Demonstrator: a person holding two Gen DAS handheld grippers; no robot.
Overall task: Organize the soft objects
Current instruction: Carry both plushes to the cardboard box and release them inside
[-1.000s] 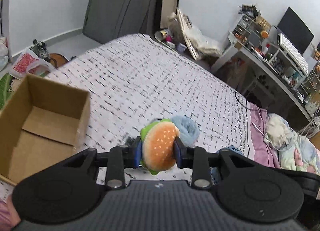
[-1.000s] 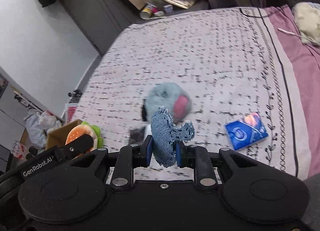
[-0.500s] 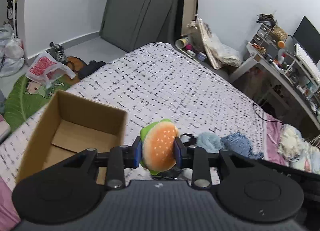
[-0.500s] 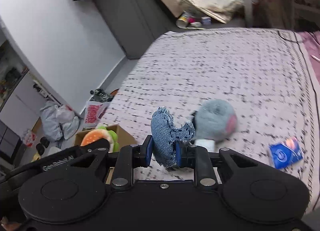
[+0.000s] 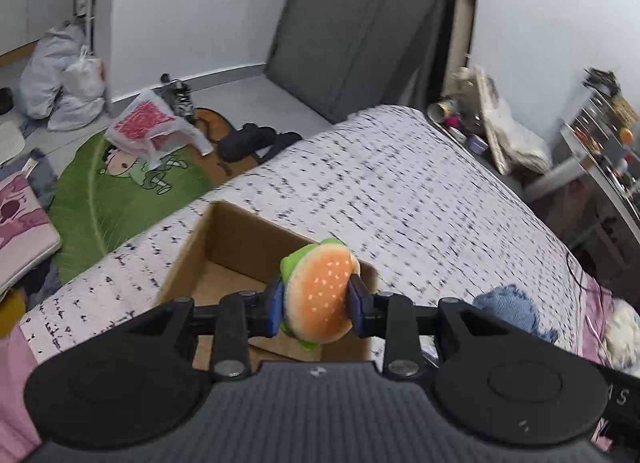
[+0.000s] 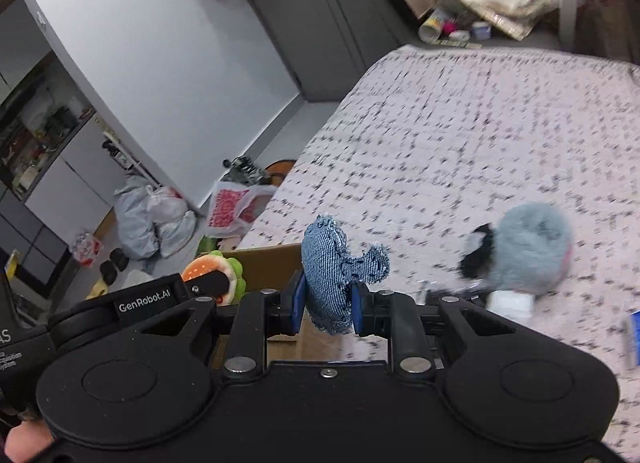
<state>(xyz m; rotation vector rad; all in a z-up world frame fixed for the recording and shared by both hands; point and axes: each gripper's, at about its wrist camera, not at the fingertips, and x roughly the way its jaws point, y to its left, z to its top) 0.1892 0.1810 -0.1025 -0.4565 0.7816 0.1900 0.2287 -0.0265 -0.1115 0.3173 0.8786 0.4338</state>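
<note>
- Left gripper (image 5: 316,305) is clamped on a plush burger (image 5: 319,295) — orange bun, green frill — carried in the air above the open cardboard box (image 5: 224,239) on the bed (image 5: 400,191).
- Right gripper (image 6: 325,307) is clamped on a denim plush (image 6: 334,273), held in the air near the box's edge, beside the left tool.
- The box interior, where visible, looks bare — nothing is judged deposited yet; part of the floor is hidden by the tools.
- Step in hand is judged as transport toward the box; release over it remains for both toys.
- Left on the bedspread: a grey fluffy plush (image 6: 528,249) with a pink patch, and a blue packet (image 6: 633,329) at the frame edge, only partly seen.
- Progress judged early-to-mid: two items gripped, none placed, at least one soft item waiting.
</note>
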